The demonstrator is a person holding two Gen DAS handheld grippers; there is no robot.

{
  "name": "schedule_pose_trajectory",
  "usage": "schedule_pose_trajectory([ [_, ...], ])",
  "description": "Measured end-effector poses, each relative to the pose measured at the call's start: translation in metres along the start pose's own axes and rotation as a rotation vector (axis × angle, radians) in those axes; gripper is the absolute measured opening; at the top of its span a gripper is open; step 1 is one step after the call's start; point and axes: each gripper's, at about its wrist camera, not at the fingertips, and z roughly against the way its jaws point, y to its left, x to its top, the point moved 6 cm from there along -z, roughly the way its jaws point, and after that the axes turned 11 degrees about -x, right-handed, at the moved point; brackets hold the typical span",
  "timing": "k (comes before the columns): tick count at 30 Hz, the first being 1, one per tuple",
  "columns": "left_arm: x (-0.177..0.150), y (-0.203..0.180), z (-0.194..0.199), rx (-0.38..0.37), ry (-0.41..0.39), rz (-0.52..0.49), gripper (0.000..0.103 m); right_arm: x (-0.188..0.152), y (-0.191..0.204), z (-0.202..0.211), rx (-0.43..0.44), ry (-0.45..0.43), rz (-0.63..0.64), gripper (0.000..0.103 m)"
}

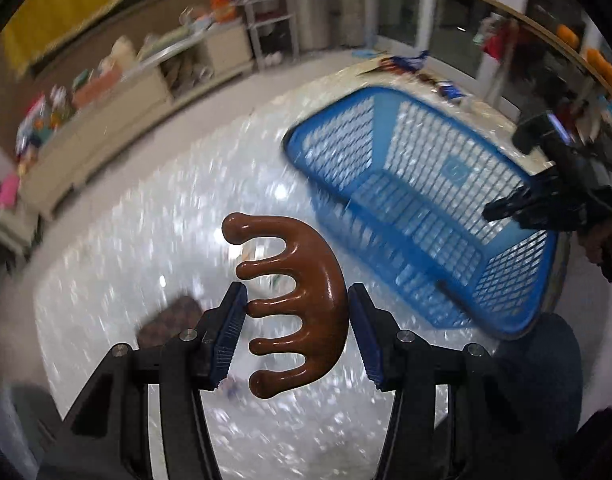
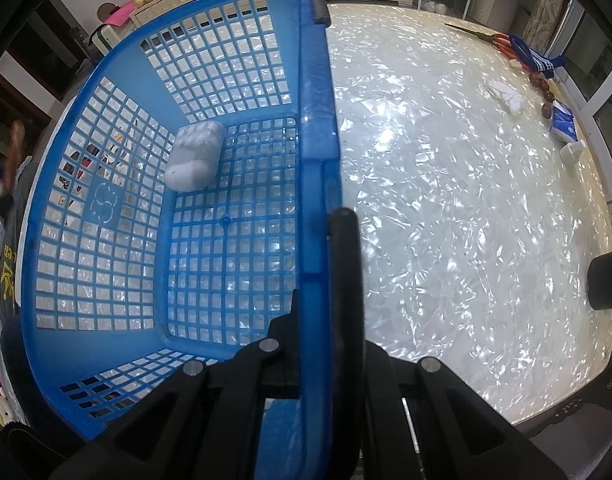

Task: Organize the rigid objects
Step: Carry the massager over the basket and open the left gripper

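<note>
Pearly surface (image 2: 446,200) | our left hand-held gripper (image 1: 297,330) clamps stiff, glossy wooden comb (image 1: 302,304) across its spine, aloft | right hand-held gripper (image 2: 312,312) pinches basket (image 2: 318,128) rim | slippery: hold spine, not prongs

Left tongs (image 1: 298,334) clamped on comb (image 1: 302,300); right tongs (image 2: 320,320) closed across basket rim (image 2: 316,120).

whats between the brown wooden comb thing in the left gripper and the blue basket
Nothing: in the left wrist view only bare pearly tabletop separates the brown wooden comb, held in the left gripper, from the blue basket.
</note>
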Motion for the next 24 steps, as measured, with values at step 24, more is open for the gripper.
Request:
schedule_pose_trajectory([
  [24, 0.091, -0.066, -0.081, -0.147, -0.040, -0.444, 0.056, 0.007, -0.007, -0.004, 0.025, -0.001, -0.014, 0.005],
])
